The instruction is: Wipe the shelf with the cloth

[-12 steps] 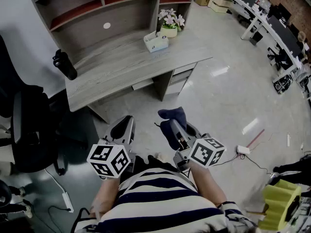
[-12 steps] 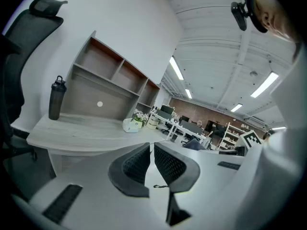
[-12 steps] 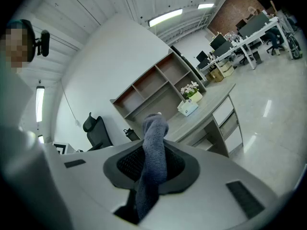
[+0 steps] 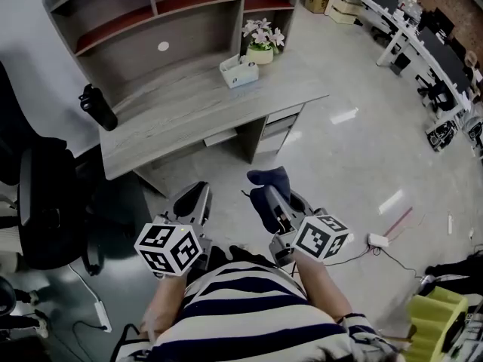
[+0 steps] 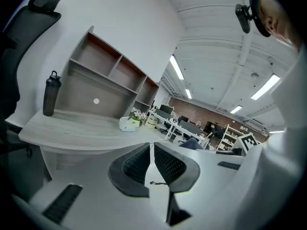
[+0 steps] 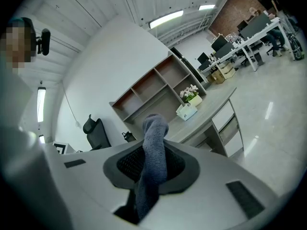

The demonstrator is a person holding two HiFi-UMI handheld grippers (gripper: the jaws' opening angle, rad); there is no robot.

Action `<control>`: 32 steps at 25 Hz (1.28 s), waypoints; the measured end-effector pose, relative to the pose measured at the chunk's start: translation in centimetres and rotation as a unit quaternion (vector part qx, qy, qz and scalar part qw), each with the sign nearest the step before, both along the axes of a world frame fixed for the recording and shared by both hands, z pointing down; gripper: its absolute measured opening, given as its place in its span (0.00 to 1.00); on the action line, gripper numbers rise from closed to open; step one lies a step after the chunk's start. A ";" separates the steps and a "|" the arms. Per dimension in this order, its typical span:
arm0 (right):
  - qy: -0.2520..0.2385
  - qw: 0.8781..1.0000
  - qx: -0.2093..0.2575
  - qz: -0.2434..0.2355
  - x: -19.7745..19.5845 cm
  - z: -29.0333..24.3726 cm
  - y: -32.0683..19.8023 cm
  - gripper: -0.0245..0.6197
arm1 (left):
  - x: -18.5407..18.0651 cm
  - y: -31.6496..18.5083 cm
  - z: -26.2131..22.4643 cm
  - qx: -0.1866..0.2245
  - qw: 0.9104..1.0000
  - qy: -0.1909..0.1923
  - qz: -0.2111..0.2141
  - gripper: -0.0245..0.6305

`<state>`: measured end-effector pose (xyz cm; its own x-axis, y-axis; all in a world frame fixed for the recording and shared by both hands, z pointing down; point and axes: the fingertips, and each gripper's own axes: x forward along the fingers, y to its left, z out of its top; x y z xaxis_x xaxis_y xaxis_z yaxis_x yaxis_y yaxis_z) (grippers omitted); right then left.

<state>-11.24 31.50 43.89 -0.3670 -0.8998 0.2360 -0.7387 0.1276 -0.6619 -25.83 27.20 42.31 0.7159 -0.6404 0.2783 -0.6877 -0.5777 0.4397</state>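
The right gripper (image 6: 152,163) pinches the blue cloth (image 6: 155,128), the left gripper (image 5: 152,163) nearly closed and empty, both well short of the shelf (image 4: 113,32) at the desk (image 4: 196,111) back edge, so a weak pinch could drop it mid-wipe.

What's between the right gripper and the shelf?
Head view: from the right gripper, shut on the cloth, bare floor, then the desk carrying a tissue box and potted flowers.

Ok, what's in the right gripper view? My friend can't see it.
The right gripper is shut on a grey-blue cloth that sticks up between its jaws. Beyond it stands a wooden desk with a shelf on top, a flower pot and a white box.
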 end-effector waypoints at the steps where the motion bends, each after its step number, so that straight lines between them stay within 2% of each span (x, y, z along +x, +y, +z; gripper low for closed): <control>1: -0.003 1.000 0.001 -0.001 0.2 0.0 -0.2 0.16 | 0.2 -0.2 0.0 -0.005 1.000 0.004 -0.002 0.10; 13: -0.021 1.000 0.002 -0.021 3.9 1.1 -1.3 0.16 | 4.0 -0.9 0.6 -0.032 0.999 0.030 -0.019 0.10; 24: -0.034 0.999 -0.012 -0.018 5.9 2.4 -1.6 0.16 | 5.9 -0.6 1.6 -0.052 0.998 0.012 -0.015 0.10; 32: -0.030 0.999 -0.016 -0.008 7.5 2.8 -3.3 0.16 | 7.4 -3.0 2.3 -0.054 0.998 0.014 -0.008 0.10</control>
